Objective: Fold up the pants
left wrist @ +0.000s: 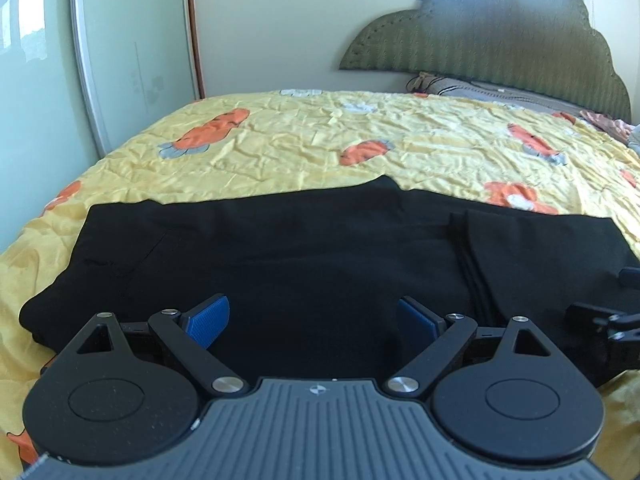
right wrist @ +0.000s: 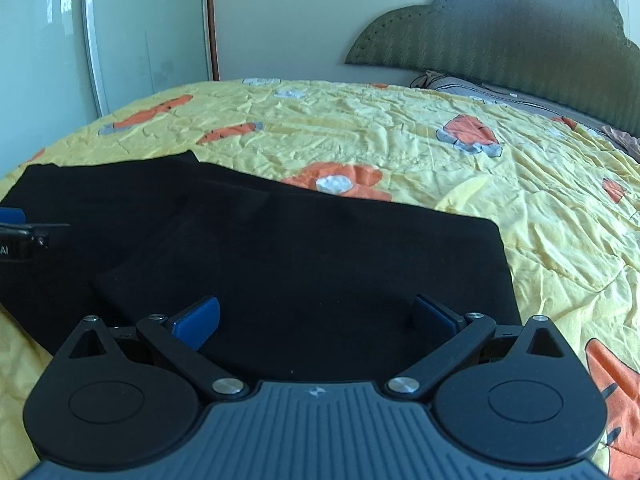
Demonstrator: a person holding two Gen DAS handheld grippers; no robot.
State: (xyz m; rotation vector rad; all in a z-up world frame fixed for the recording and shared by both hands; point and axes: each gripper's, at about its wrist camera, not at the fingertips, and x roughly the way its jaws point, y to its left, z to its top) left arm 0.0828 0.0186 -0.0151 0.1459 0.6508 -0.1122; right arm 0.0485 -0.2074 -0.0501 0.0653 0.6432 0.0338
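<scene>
Black pants (left wrist: pixel 304 248) lie flat across the near edge of the bed, with one end folded over on the right (right wrist: pixel 320 256). My left gripper (left wrist: pixel 316 320) is open and empty, its blue pads spread over the middle of the pants near their front edge. My right gripper (right wrist: pixel 316 318) is open and empty over the folded-over right part. Part of the right gripper (left wrist: pixel 608 316) shows at the right edge of the left wrist view. The left gripper's tip (right wrist: pixel 16 228) shows at the left edge of the right wrist view.
The bed has a wrinkled yellow quilt (left wrist: pixel 304 140) with orange prints. A green padded headboard (left wrist: pixel 500 36) and pillows (left wrist: pixel 472 90) are at the far right. Sliding wardrobe doors (left wrist: pixel 132 40) stand to the left. Crumpled clothing (left wrist: pixel 616 126) lies at the far right.
</scene>
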